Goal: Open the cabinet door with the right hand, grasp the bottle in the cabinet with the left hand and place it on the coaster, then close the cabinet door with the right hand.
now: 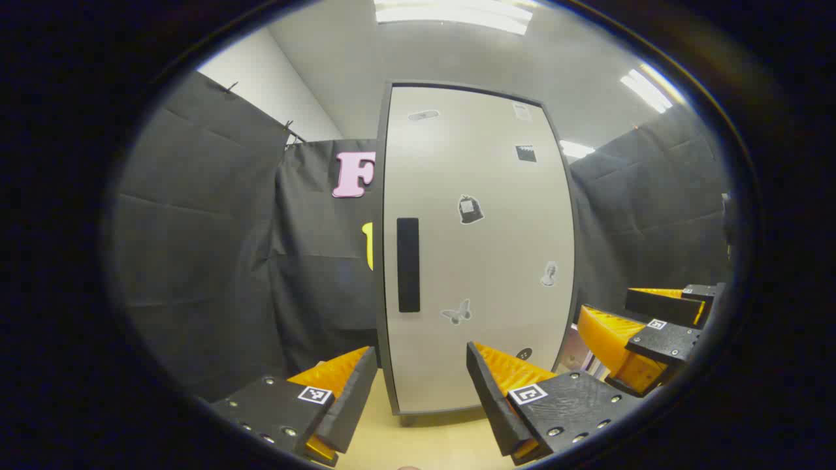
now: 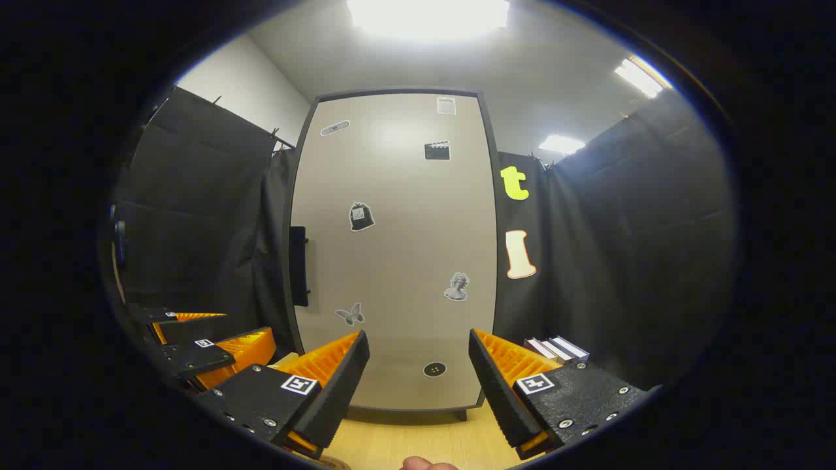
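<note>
Both grippers are up and level, pointed straight at the cabinet door (image 1: 477, 248), and that door is closed flat in its dark frame. In the left gripper view, the left gripper (image 1: 421, 391) hangs in front of the door's lower edge, fingers spread wide, nothing between them; the black handle (image 1: 408, 264) sits above, near the door's left edge. Off to its right, the right gripper (image 1: 643, 339) shows, held alongside. In the right gripper view, the right gripper (image 2: 418, 378) faces the door's lower half, fingers wide apart and empty, well short of the panel. The left gripper (image 2: 196, 346) sits low on its left. Some books (image 2: 555, 349) lie beside the cabinet on the wooden table (image 2: 418, 437).
</note>
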The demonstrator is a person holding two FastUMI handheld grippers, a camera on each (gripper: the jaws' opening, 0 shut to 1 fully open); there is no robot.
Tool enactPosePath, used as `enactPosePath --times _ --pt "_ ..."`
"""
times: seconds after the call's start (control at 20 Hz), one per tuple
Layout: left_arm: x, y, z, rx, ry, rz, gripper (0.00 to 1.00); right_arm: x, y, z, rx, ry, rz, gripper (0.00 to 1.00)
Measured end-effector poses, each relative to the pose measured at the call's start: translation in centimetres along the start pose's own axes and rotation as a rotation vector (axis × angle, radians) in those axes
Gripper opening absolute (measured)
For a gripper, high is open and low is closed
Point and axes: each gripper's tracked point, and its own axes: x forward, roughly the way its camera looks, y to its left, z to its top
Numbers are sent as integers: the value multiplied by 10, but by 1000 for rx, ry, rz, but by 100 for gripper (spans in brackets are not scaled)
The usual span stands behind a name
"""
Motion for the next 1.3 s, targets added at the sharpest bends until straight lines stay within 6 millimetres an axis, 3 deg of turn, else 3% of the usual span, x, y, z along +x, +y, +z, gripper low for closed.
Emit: enactPosePath --times 0.25,0.35,0.4,0.5,0.65,0.7,0.9,0.95,1.3 --pt "2 3 0 -3 0 -19 85 1 -3 -5 -23 2 5 95" --pt "0 -6 2 8 -9 -22 85 3 -5 -7 -20 5 0 95" --pt "0 -9 3 12 -10 -27 79 4 -6 -7 -17 7 -2 95" --pt "2 -11 2 15 -9 -29 80 5 -7 -8 -14 10 -4 95" --pt "4 -8 2 11 -4 -29 80 6 -9 -12 -15 19 -5 95" --pt "6 -8 2 10 -4 -30 85 7 -9 -12 -14 21 -6 95" --pt "7 -10 4 15 -2 -31 80 10 -10 -12 -12 23 -8 95" --pt "8 -11 2 15 -3 -33 85 11 -10 -13 -9 25 -7 95" --pt "9 -5 2 12 2 -27 82 16 -10 -12 -11 24 -5 95"
